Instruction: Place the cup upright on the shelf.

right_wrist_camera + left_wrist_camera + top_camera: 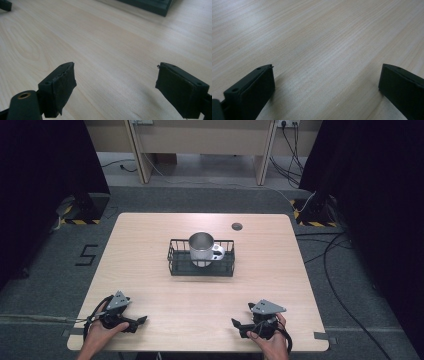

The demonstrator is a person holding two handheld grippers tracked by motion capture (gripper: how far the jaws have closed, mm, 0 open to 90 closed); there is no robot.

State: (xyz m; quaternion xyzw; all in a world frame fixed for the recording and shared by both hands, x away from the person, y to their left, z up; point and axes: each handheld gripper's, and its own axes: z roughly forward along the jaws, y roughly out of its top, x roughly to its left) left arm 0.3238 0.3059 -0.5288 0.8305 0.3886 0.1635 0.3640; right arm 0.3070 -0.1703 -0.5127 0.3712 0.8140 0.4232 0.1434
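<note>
Metal cup (pixel 201 249) is standing upright inside the black wire basket (pixel 177 261), with its handle pointing toward the basket's right end. The basket is sitting mid-table (pixel 150 295), just nearer than the small round grommet (pixel 237 226).

You are keeping both claws well apart from the basket, down at your edge of the table. Your left gripper (pixel 141 320) is resting nearer than the basket and off to its left; your right gripper (pixel 235 323) is lying nearer than the basket and a little to its right. Each is pointing inward toward the other.

Left gripper view: jaws are standing wide apart, released, bare wood between them. Right gripper view: jaws are likewise spread and gripping nothing. This view is also catching a dark corner of the basket (pixel 150 5) at the top edge.
</note>
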